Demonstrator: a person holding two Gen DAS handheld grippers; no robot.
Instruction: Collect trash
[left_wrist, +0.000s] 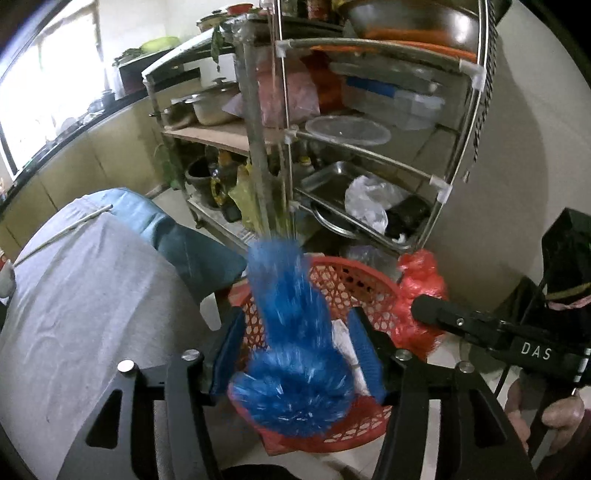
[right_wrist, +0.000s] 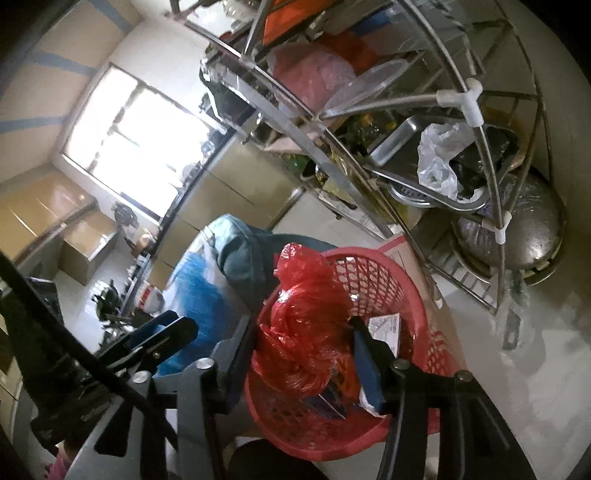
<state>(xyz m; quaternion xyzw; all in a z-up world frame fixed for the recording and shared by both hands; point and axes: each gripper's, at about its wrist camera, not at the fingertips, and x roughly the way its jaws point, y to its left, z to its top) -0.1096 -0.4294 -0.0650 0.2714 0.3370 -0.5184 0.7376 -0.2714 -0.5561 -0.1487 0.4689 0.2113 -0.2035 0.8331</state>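
A red mesh basket (left_wrist: 365, 291) stands on the floor by a metal rack; it also shows in the right wrist view (right_wrist: 399, 280). My left gripper (left_wrist: 295, 354) has its jaws wide apart around a blue plastic bag (left_wrist: 291, 332), motion-blurred, over the basket; whether the pads press it I cannot tell. My right gripper (right_wrist: 295, 354) has its jaws around a red plastic bag (right_wrist: 306, 332) just above the basket, pads close to its sides. White paper (right_wrist: 384, 325) lies inside the basket. In the left view, the right gripper (left_wrist: 436, 314) touches the red bag (left_wrist: 421, 295).
A steel rack (left_wrist: 369, 147) with pots, trays, containers and a white bag (left_wrist: 369, 203) stands right behind the basket. My knee in jeans (left_wrist: 184, 240) and grey shirt (left_wrist: 85, 295) are on the left. A black bag (left_wrist: 565, 258) hangs at right. Pale tiled floor (right_wrist: 517, 350) lies around.
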